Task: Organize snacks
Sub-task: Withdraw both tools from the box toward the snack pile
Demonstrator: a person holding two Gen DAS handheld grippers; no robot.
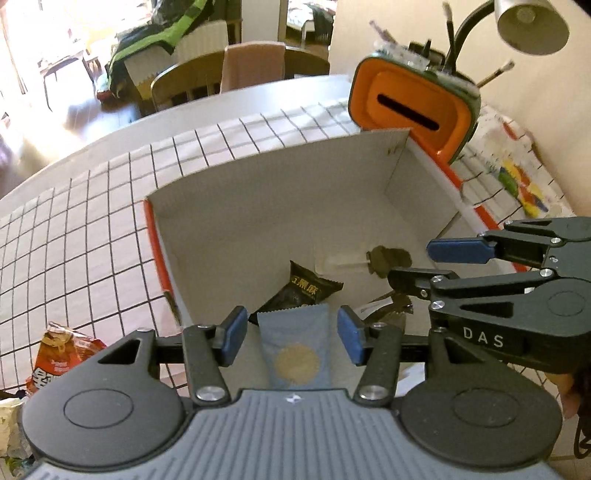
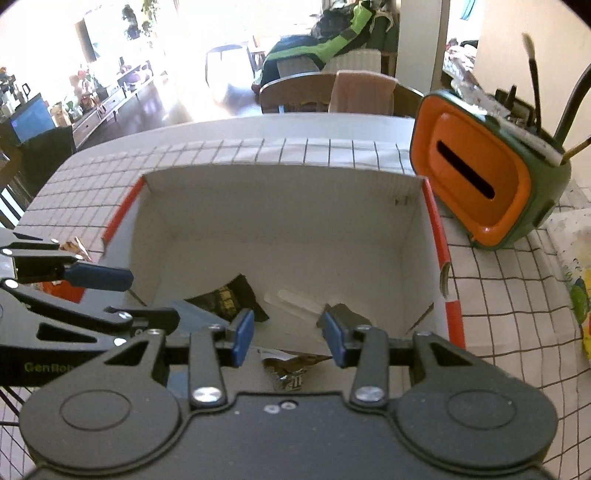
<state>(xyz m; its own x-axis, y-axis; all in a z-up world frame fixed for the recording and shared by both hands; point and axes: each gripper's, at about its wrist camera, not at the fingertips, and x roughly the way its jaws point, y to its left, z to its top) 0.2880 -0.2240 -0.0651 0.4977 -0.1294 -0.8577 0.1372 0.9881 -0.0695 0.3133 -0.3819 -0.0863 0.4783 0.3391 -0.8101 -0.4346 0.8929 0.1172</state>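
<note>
On the gridded surface (image 2: 498,295) my white box (image 1: 258,206) stood open, holding a black packet (image 1: 303,291), a clear-stemmed dark piece and a blue packet (image 1: 295,350), long axis running toward the far wall. My left tool (image 1: 291,336) was spread around it, untouching; my right tool (image 2: 288,338) spread, empty.

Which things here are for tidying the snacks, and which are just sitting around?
For the job:
- white box
- blue snack packet, between the open left tongs
- black snack packet
- brown wrapper, below the open right tongs
- red snack bag outside the box

Just lying about:
- orange pen holder
- lamp
- chair
</note>
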